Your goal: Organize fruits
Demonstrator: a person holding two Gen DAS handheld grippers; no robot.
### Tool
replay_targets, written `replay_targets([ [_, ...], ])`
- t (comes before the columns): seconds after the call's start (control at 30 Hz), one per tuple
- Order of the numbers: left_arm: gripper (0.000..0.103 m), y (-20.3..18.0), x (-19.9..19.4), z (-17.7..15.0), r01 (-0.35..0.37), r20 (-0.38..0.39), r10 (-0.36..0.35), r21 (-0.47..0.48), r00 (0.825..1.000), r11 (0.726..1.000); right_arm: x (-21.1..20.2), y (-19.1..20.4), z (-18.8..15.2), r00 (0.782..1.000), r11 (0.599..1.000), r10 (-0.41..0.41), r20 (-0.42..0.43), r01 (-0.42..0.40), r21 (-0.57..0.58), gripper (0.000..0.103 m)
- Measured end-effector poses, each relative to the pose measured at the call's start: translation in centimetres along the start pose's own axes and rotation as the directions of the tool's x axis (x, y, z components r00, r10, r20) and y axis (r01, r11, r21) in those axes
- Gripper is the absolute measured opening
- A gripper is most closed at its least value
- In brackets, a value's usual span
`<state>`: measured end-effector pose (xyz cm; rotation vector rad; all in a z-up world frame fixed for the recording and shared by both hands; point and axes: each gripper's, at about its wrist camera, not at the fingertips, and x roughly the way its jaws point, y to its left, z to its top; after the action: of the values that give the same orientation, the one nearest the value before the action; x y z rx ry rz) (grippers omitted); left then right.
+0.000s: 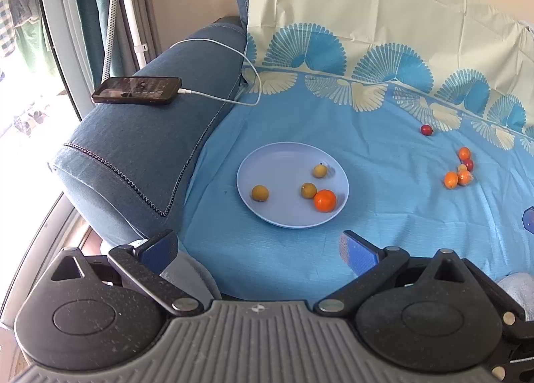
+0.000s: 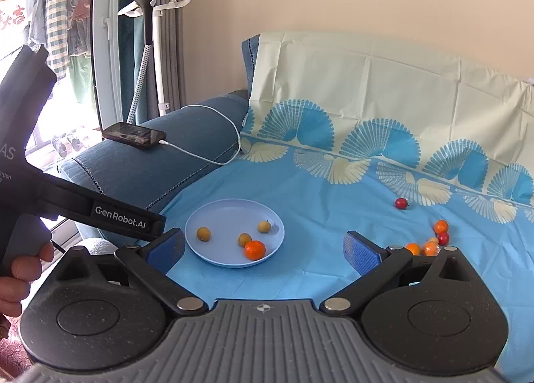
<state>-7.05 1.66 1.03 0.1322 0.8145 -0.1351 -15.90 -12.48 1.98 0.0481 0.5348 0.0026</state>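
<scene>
1. Both grippers, left gripper (image 1: 258, 249) and right gripper (image 2: 263, 246), are hanging with jaws spread, grasping nothing.
2. Plate (image 1: 267, 162) is lying at 12 o'clock, carrying three yellowish fruits and one orange fruit (image 1: 324, 200).
3. Loose fruits (image 1: 459, 172) are sitting on the cloth at 2 o'clock.

Black hand-held gripper (image 2: 263, 246), blue ribbed pads (image 2: 362, 253), grey ridged base, "GenRobot.AI" lettering
</scene>
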Motion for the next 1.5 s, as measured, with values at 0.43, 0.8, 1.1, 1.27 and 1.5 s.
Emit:
replay_targets([
  [0.43, 0.103, 0.4, -0.4, -0.3, 0.01, 0.011, -0.01, -0.005, 1.0, 1.0, -0.8, 0.2, 0.0, 1.0, 1.0, -0.008, 0.017, 0.008, -0.008, 0.101],
  [0.8, 0.103, 0.6, -0.1, -0.3, 0.008, 0.004, -0.008, -0.008, 1.0, 1.0, -0.5, 0.3, 0.0, 1.0, 1.0, -0.003, 0.004, 0.004, -0.015, 0.101],
  [1.1, 0.103, 0.2, 1.0, -0.3, -0.006, -0.029, 0.006, 0.005, 1.0, 1.0, 0.3, -0.3, -0.3, 1.0, 1.0, 0.011, -0.02, -0.011, 0.01, 0.101],
  [1.27, 0.103, -0.2, 2.3, -0.1, -0.016, -0.058, 0.017, 0.015, 0.998, 1.0, 1.5, -1.2, -0.8, 0.998, 0.999, 0.025, -0.056, -0.022, 0.05, 0.101],
  [1.5, 0.103, -2.5, 5.2, 1.2, -0.005, -0.117, 0.012, 0.06, 0.993, 0.998, 3.5, -4.5, -1.6, 0.994, 0.987, -0.028, -0.104, 0.044, 0.152, 0.101],
])
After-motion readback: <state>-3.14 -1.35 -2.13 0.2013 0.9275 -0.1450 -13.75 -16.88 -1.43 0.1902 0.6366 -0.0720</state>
